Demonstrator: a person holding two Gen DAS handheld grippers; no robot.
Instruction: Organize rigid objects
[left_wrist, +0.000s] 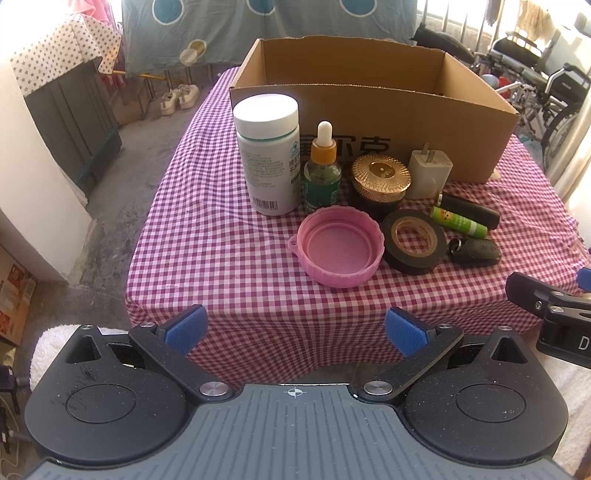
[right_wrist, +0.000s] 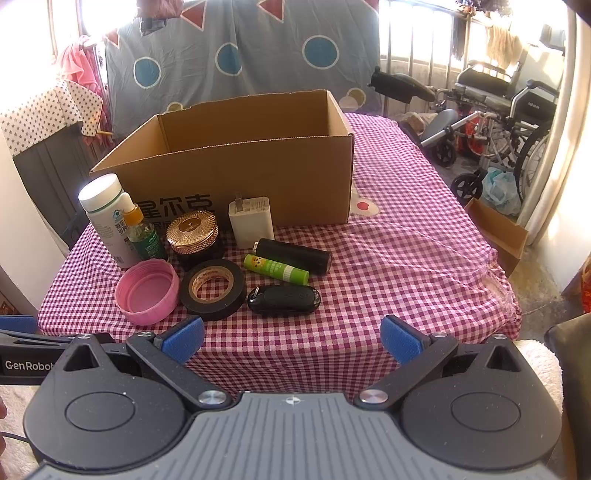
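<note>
An open cardboard box (left_wrist: 406, 122) (right_wrist: 258, 177) stands on the checked tablecloth (left_wrist: 221, 240). In front of it sit a white pill bottle (left_wrist: 267, 155) (right_wrist: 105, 218), a green dropper bottle (left_wrist: 322, 173), a gold-lidded jar (left_wrist: 380, 177) (right_wrist: 192, 232), a white charger (left_wrist: 430, 170) (right_wrist: 251, 221), a pink cap (left_wrist: 338, 245) (right_wrist: 147, 291), black tape (left_wrist: 413, 242) (right_wrist: 213, 288), a green tube (left_wrist: 458, 221) (right_wrist: 275, 269), a black cylinder (right_wrist: 295, 255) and a car key (left_wrist: 476, 251) (right_wrist: 284, 299). My left gripper (left_wrist: 295, 332) and right gripper (right_wrist: 291, 338) hang open and empty before the table's near edge.
A wheelchair (right_wrist: 506, 122) and a small carton (right_wrist: 498, 232) stand right of the table. A patterned sheet (right_wrist: 240, 55) hangs behind. A dark cabinet under a star-print cloth (left_wrist: 66, 92) is at the left, with shoes (left_wrist: 179, 98) on the floor.
</note>
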